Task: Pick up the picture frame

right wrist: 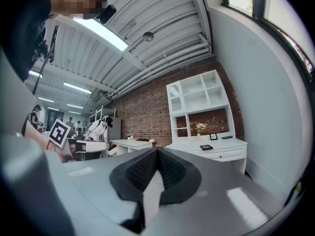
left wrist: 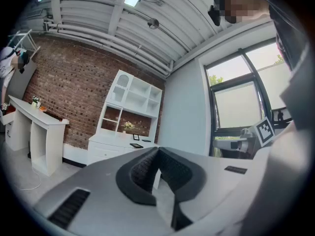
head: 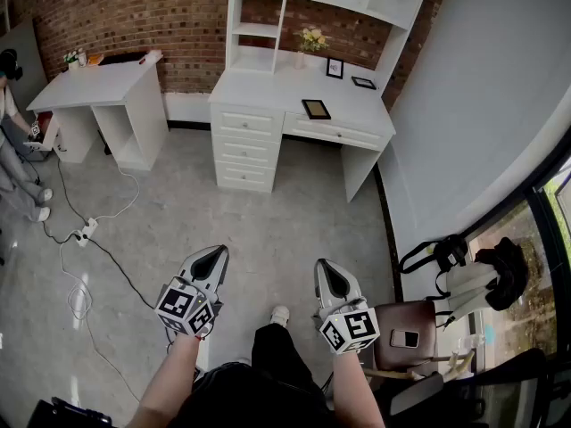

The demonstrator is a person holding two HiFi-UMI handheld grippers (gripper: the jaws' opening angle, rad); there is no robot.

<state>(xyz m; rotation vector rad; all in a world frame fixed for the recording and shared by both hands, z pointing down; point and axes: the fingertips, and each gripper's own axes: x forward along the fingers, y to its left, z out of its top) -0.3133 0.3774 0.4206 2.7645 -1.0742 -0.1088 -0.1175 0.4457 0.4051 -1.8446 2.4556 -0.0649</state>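
A dark picture frame (head: 315,109) lies flat near the front of the white desk (head: 268,87) under a shelf unit, far across the floor. A small frame (head: 335,68) stands upright behind it, and another frame (head: 363,82) lies flat to its right. The left gripper view shows the flat frame (left wrist: 136,145) small and distant; the right gripper view shows this frame (right wrist: 206,147) too. My left gripper (head: 217,255) and right gripper (head: 324,268) are held level near the person's body, both shut and empty, pointing toward the desk.
A second white desk (head: 98,83) stands at the back left, with a person (head: 13,150) beside it. Cables and a power strip (head: 86,232) lie on the floor at left. At right are a brown seat with a phone (head: 406,337) and a bag (head: 464,275).
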